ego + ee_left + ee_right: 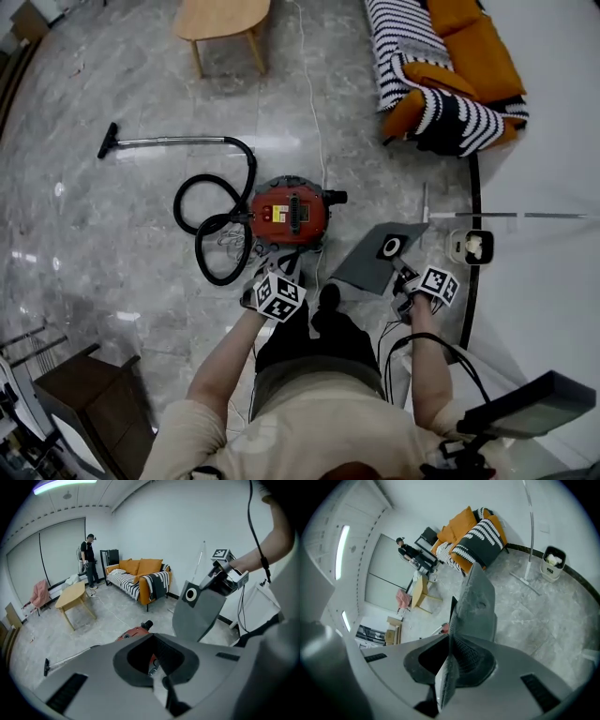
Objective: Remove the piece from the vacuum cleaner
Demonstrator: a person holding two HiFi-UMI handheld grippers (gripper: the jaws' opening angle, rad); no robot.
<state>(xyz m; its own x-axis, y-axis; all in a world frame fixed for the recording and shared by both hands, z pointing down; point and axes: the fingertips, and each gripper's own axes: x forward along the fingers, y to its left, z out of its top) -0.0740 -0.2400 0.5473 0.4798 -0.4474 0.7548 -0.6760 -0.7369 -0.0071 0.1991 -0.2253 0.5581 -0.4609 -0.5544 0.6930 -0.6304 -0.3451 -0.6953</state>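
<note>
Vacuum cleaner (291, 213): red canister on the marble floor (112, 216), just ahead of the person's feet; black hose (211, 220) looped at its left side.
Piece (375, 258): flat grey panel with a black-and-white ring near one end. Off the vacuum cleaner, apart from it, in the air to its right, between it and a small white bin (472, 247).
Right hand-held gripper (408, 281): jaws narrow, clamped on the panel's edge; right gripper view shows the panel edge-on between the pads.
Left hand-held gripper (157, 679): jaws together, nothing between them; red canister visible just beyond the tips.
Wand (169, 142): lies on the floor, far side of the hose.
Sofa (450, 66): orange, with a striped throw, by the wall.
</note>
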